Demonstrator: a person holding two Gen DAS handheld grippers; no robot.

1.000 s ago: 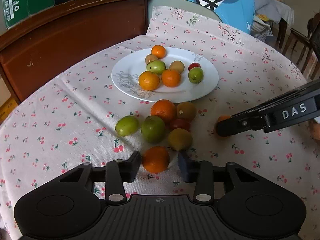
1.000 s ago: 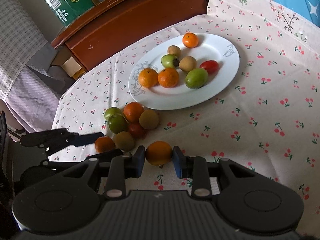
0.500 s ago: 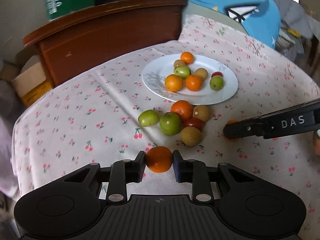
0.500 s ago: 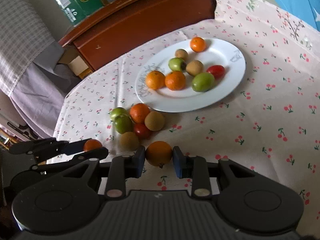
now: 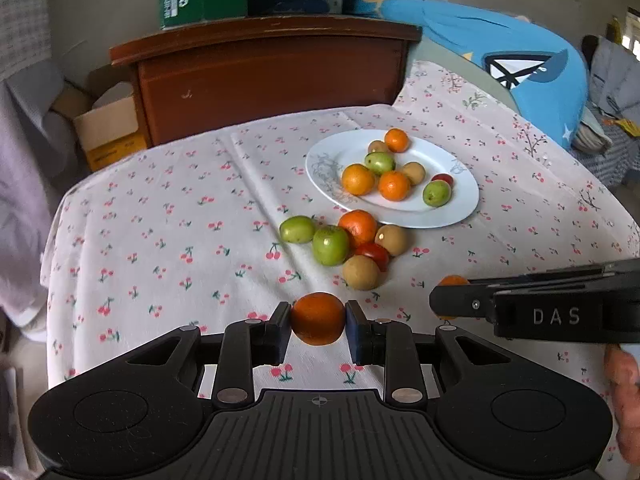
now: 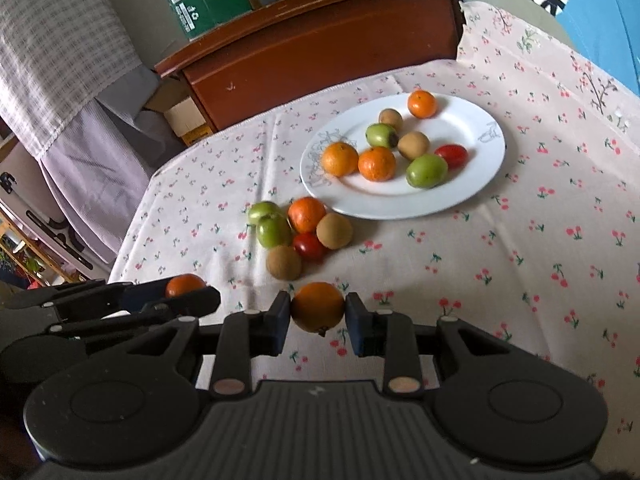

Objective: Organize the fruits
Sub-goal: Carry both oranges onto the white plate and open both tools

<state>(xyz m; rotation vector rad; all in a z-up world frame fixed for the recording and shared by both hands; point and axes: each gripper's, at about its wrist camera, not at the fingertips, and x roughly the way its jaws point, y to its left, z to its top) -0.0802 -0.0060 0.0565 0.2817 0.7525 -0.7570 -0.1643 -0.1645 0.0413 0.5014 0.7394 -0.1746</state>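
The left gripper (image 5: 318, 320) is clamping a deep orange tangerine (image 5: 318, 319) between its pads, having just finished closing on it, near the counter's front edge. The right gripper (image 6: 318, 318) is gripping a lighter orange (image 6: 318, 307) the same way, just right of the left one. Six loose fruits (image 6: 298, 232) are lying clustered on the cherry-print cloth (image 6: 520, 260), just near and left of the white plate (image 6: 472, 196), which is carrying eight more.
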